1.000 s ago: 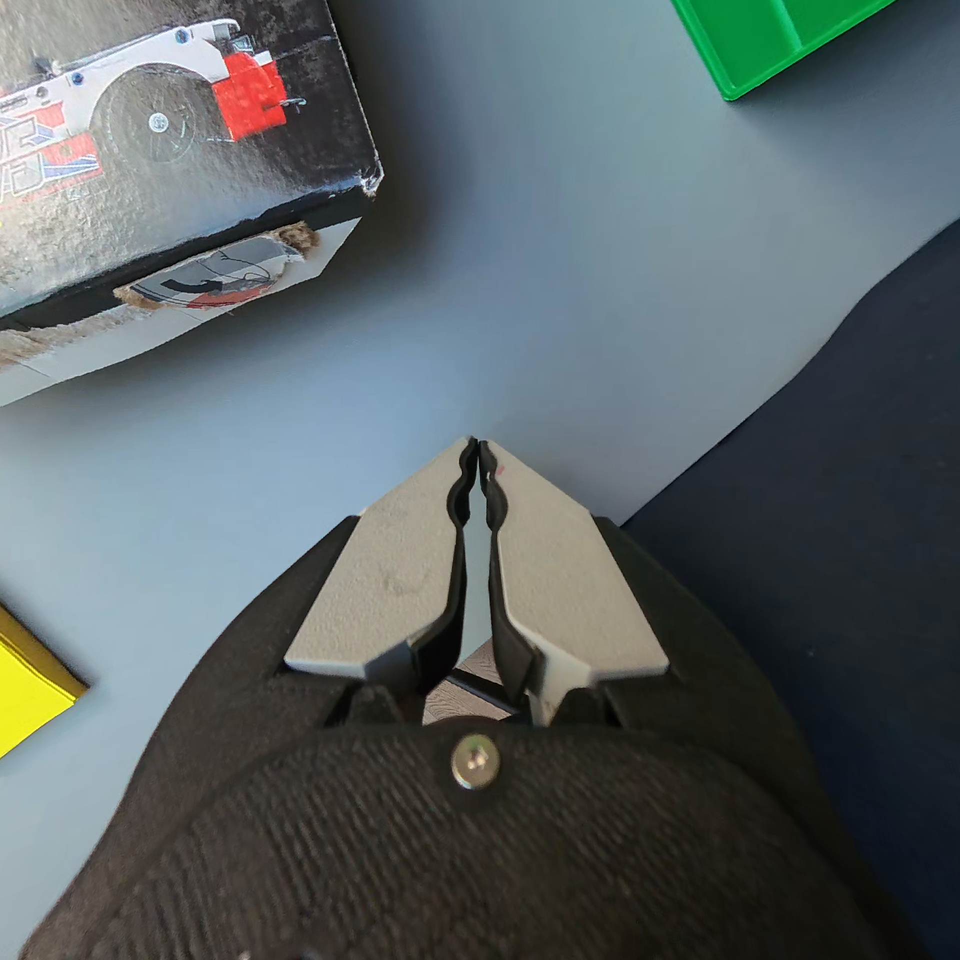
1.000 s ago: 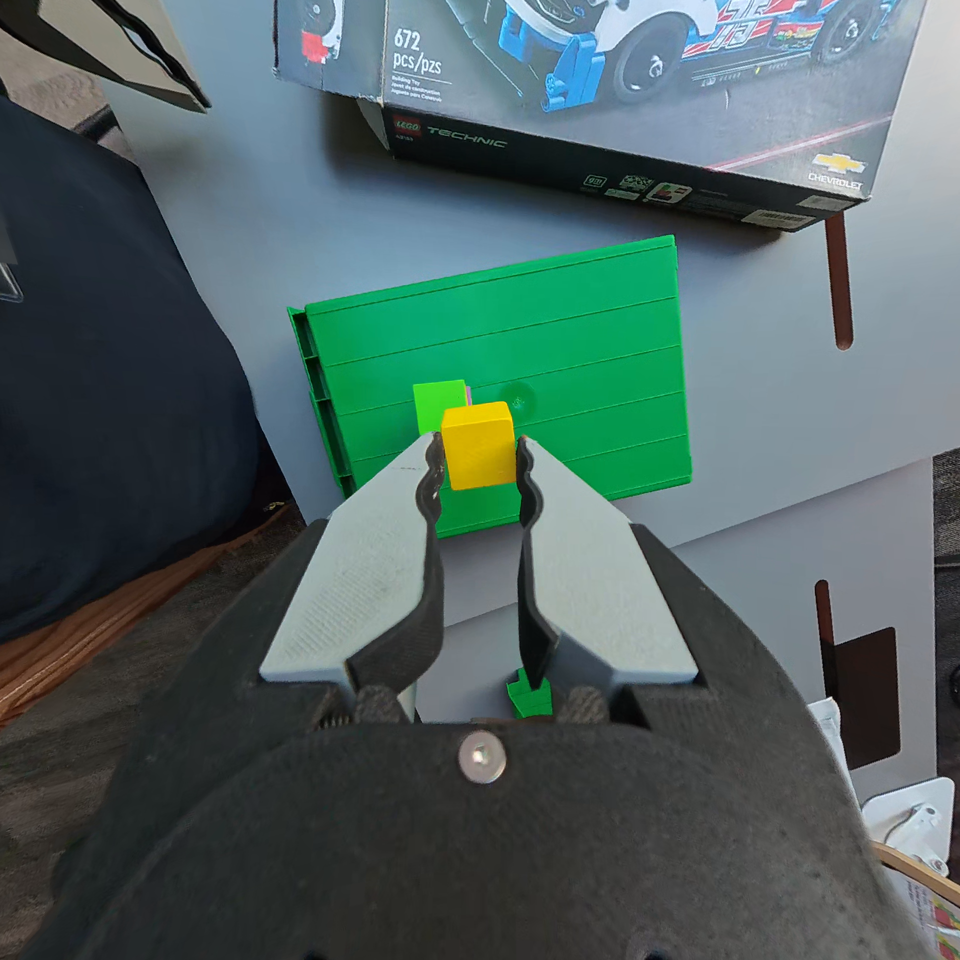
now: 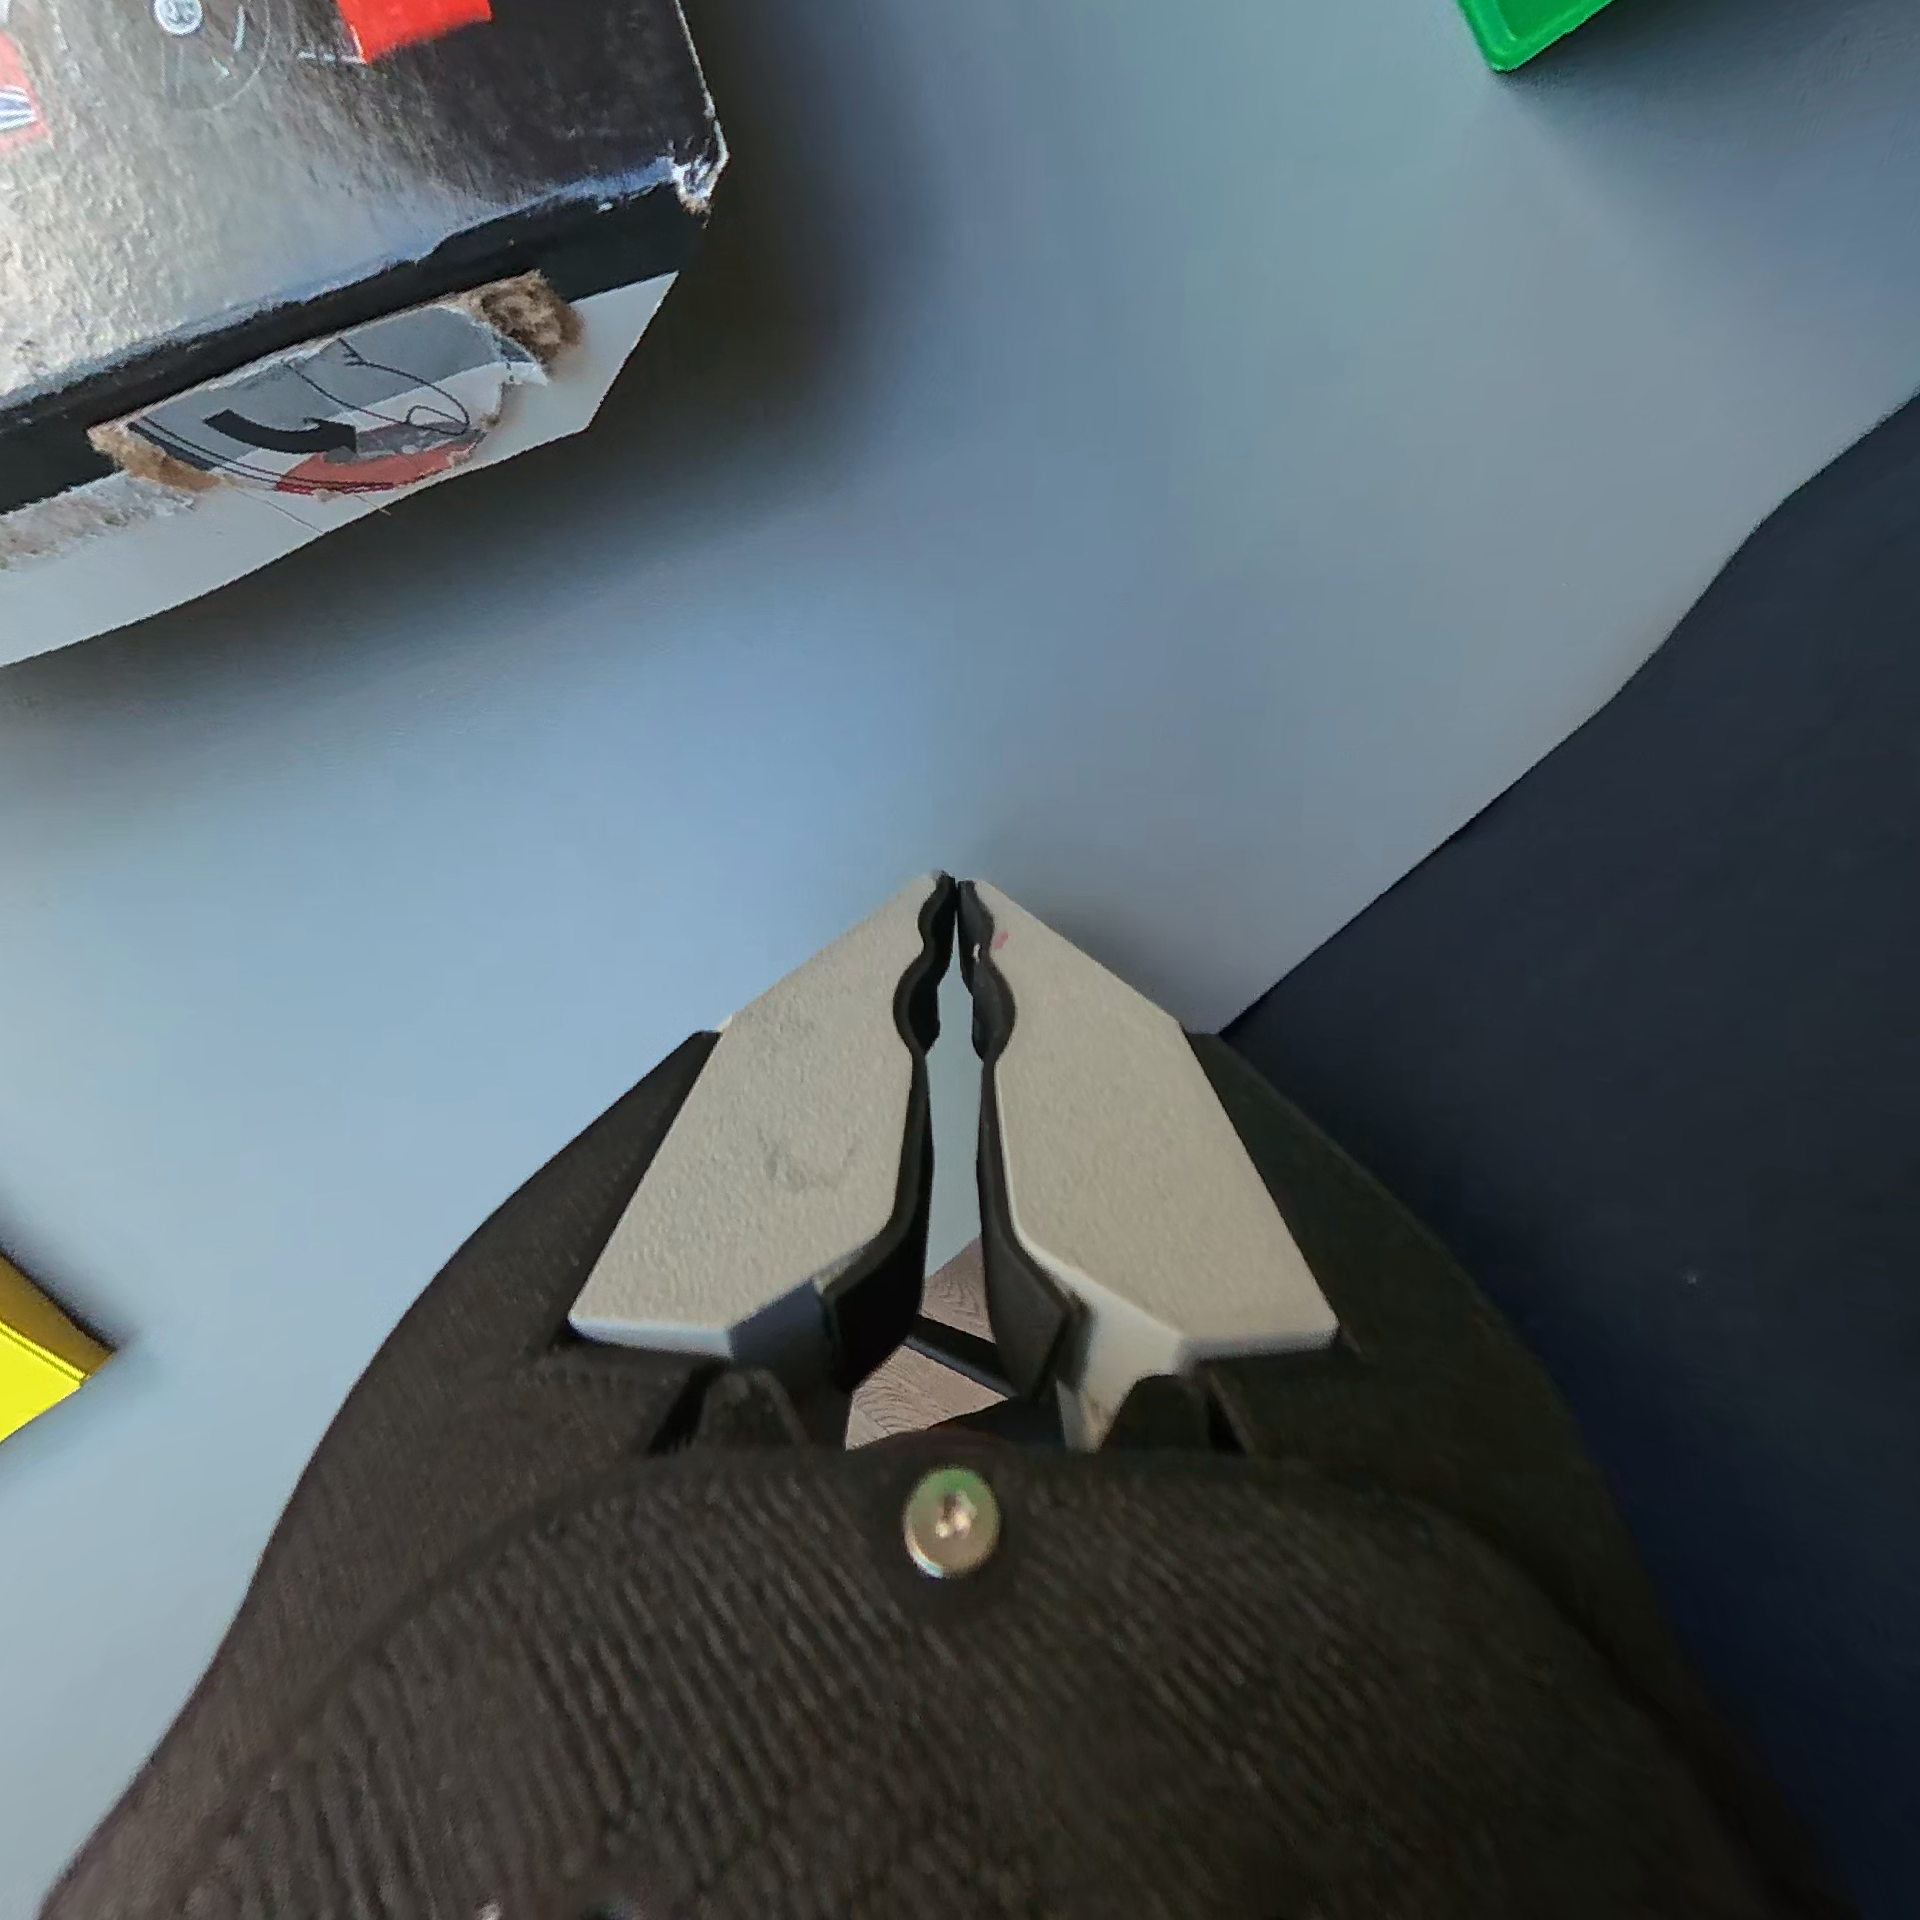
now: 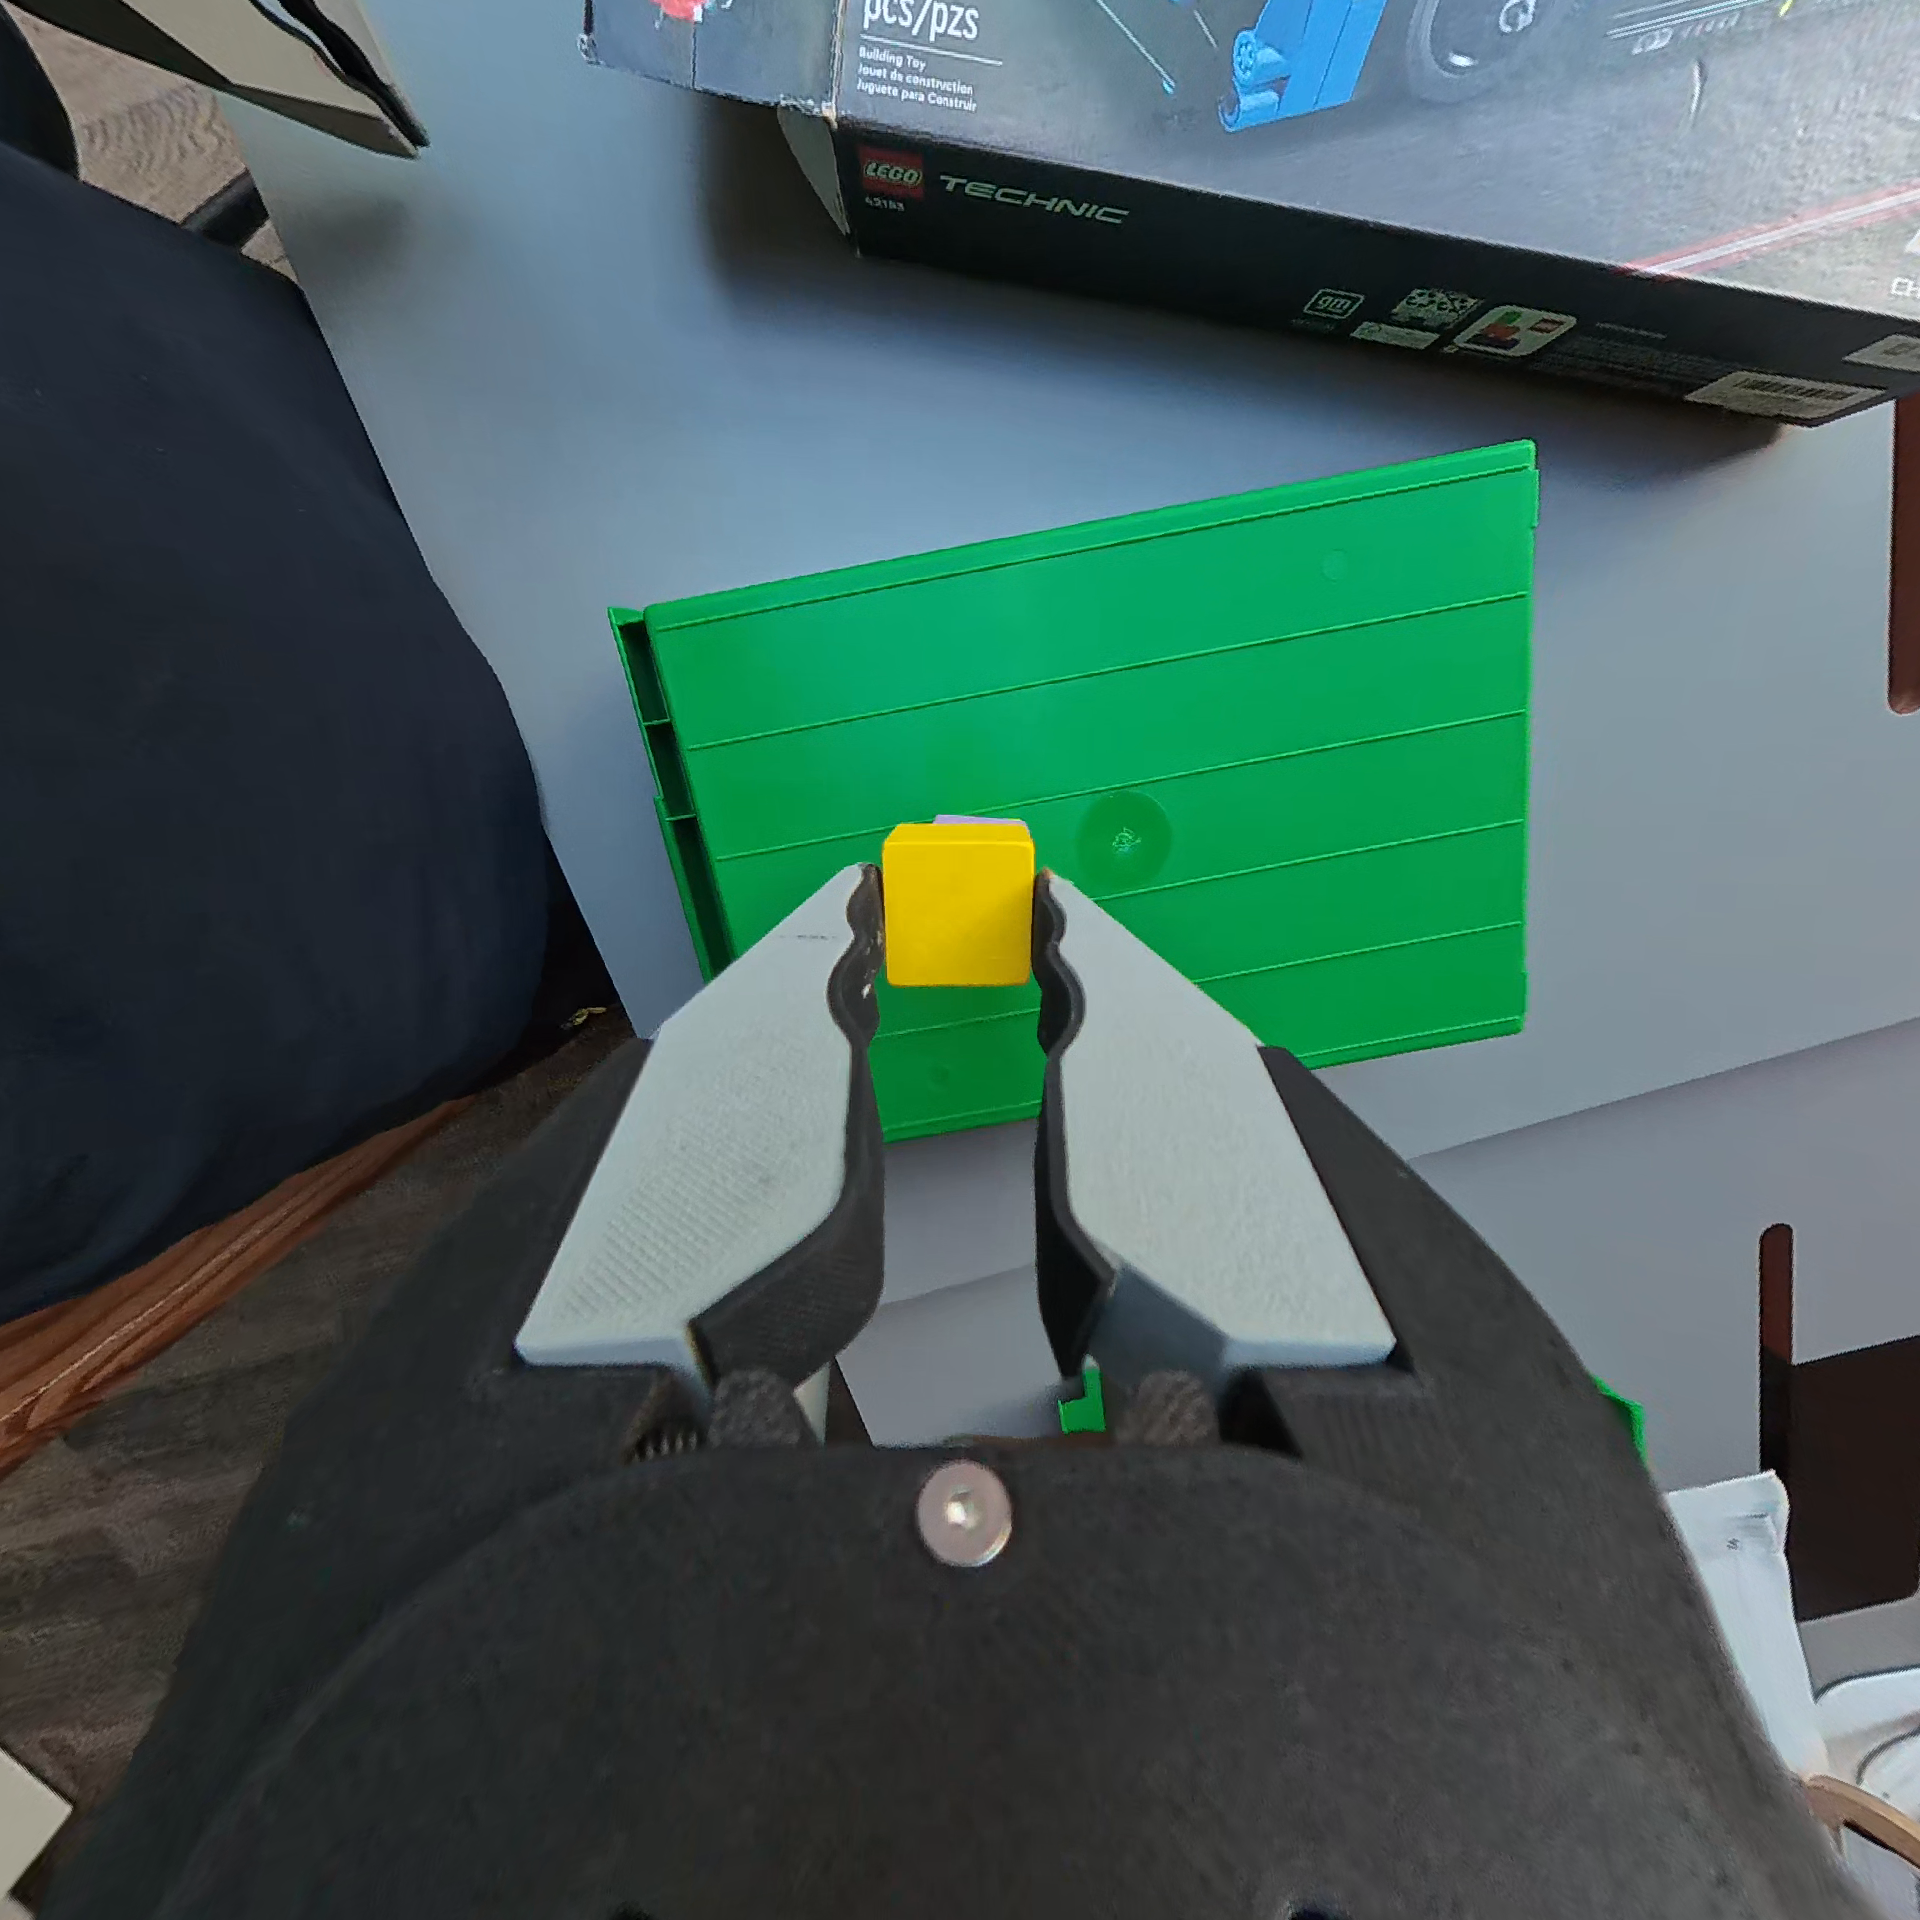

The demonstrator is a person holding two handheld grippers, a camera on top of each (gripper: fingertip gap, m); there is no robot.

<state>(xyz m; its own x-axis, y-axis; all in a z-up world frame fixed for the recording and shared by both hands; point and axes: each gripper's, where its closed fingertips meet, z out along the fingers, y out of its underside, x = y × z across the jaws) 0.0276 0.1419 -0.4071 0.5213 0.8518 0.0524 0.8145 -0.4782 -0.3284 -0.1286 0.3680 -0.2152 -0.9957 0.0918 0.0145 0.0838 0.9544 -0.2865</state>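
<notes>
Above the green tray on the grey desk, the right gripper clamps a yellow block between its fingers. Left gripper, fingers clenched on nothing, hovers over bare desk near a printed box.

- A grey table fills most of both views.
- A dark printed toy box showing a race car lies at the table's far edge; one end flap is torn open.
- A green plastic tray, ridged underside up, lies flat on the table just in front of the box.
- A yellow object pokes in at the left edge of the left wrist view.
- Dark navy fabric lies against the table's edge.
</notes>
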